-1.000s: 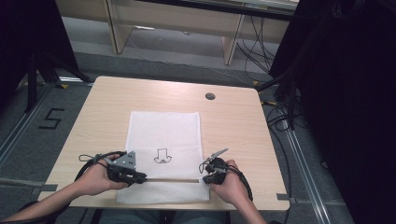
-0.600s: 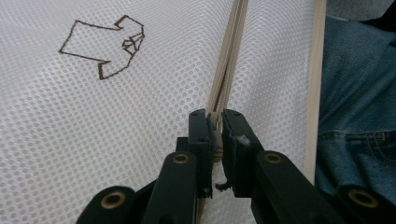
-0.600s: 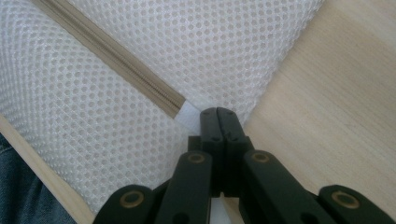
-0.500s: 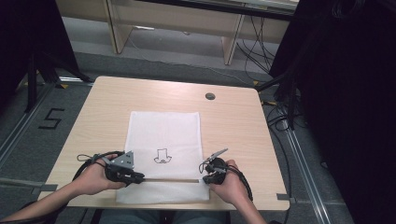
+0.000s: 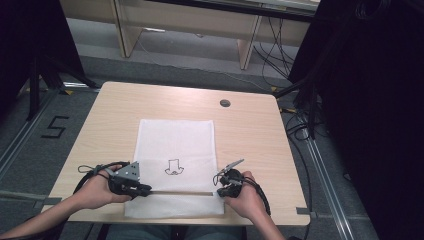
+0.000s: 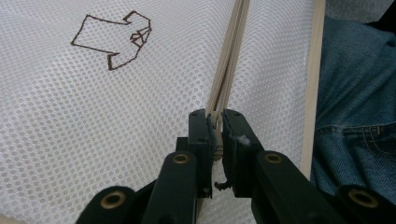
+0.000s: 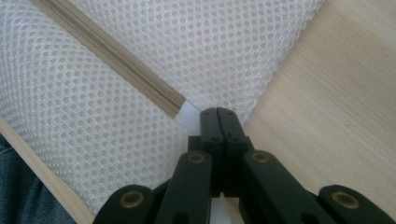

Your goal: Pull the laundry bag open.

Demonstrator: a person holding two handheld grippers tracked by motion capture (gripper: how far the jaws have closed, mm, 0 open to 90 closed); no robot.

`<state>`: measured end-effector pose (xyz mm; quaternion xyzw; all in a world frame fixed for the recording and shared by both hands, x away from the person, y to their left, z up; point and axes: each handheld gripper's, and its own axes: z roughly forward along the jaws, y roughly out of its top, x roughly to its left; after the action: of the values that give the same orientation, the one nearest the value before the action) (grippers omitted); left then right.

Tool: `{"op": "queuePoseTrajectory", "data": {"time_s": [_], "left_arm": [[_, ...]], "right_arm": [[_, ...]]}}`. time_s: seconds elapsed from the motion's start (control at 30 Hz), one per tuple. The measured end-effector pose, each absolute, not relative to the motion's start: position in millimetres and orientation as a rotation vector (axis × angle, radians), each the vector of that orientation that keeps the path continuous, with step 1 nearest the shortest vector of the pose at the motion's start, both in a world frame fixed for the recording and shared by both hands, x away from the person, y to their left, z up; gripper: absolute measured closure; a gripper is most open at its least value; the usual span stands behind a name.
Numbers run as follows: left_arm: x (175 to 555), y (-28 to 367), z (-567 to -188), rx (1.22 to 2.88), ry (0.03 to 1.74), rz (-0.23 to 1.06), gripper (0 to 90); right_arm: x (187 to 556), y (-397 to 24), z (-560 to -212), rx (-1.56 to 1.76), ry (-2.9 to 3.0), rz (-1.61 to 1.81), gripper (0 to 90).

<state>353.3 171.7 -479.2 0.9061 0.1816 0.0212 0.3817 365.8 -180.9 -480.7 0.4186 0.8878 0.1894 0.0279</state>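
A white mesh bag [image 5: 175, 145] with a small shirt drawing [image 5: 173, 167] lies flat on the wooden table [image 5: 125, 105]. A beige zipper [image 5: 180, 192] runs across its near end. My left gripper [image 5: 145, 190] is at the zipper's left end. In the left gripper view its jaws [image 6: 215, 115] are shut on the beige zipper pull [image 6: 215, 122], and the zipper [image 6: 231, 60] runs away from them. My right gripper [image 5: 220, 190] is at the zipper's right end. Its jaws [image 7: 217, 114] are shut on the bag's edge, beside the white tab [image 7: 189, 114] that ends the zipper [image 7: 112, 58].
A round cable hole [image 5: 225, 103] sits in the table near its far right. The table's near edge [image 7: 46, 177] runs just below the bag, with blue jeans [image 6: 355, 107] beyond it. Desk legs and cables stand on the floor behind the table.
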Motion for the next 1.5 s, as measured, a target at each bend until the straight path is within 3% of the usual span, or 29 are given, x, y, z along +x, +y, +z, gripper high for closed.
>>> {"op": "queuePoseTrajectory", "data": {"time_s": [1.5], "left_arm": [[348.6,204.2,-482.6,2.290,0.541,0.094,82.0]], "right_arm": [[368.8,-182.8,-481.9,1.218,2.748,0.607,90.0]]}}
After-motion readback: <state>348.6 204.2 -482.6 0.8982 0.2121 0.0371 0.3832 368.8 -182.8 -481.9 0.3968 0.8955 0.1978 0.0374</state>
